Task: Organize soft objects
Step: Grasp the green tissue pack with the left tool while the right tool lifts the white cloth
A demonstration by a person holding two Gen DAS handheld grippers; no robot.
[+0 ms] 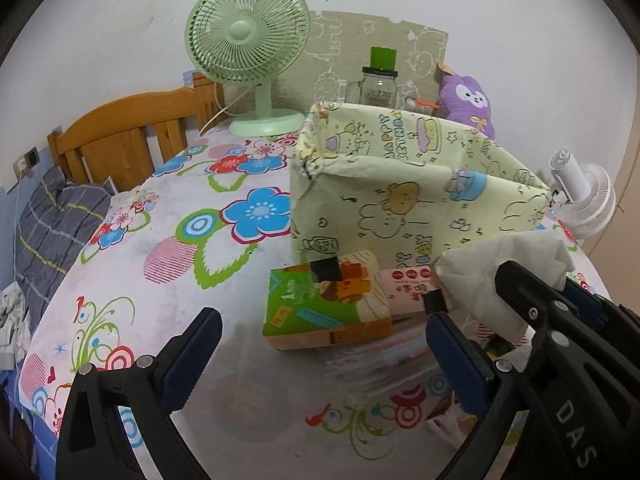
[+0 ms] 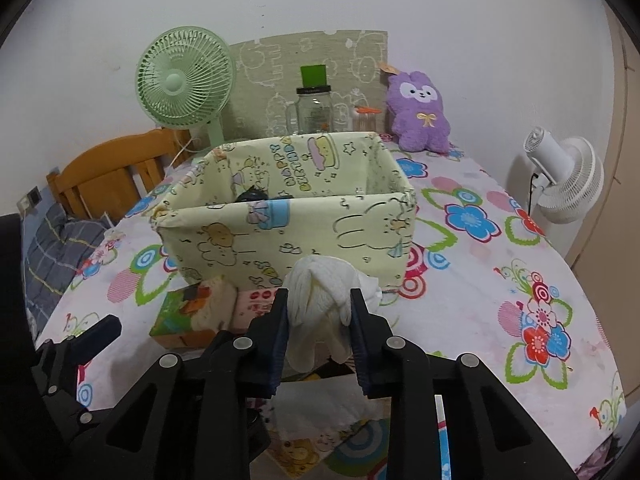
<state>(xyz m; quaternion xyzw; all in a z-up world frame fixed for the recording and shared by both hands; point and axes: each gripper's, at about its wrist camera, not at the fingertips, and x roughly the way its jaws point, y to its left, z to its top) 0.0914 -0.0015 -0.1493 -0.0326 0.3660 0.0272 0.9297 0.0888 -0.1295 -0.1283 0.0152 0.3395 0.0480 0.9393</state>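
White cloth point(image 2: 320, 300) sits pinched between the two pads of your right tool point(image 2: 319, 320), bunched into a soft wad that bulges above the fingertips and hangs a little below them. In the right wrist view it lies at the centre of the frame, directly in front of the near wall of the yellow fabric box point(image 2: 288, 232), whose open top is above and beyond the wad. That is the relation your next move turns on, as I judge it: the box mouth lies straight ahead and higher in the frame, so the cloth must rise over the near rim before you let go. Something dark already lies inside the box near its far left corner; I cannot tell what it is.

Your left tool point(image 1: 320, 356) stands wide apart and carries nothing, hovering low in its own frame over the flowered desk point(image 1: 168, 208). From that view the cloth point(image 1: 504, 276) shows at the right edge, in the right tool, so the right hand is plainly the nearer one for the drop. A green and orange carton point(image 1: 324, 304) and a pink packet point(image 1: 408, 284) lie against the box's near wall, under your path; keep the wad above them.
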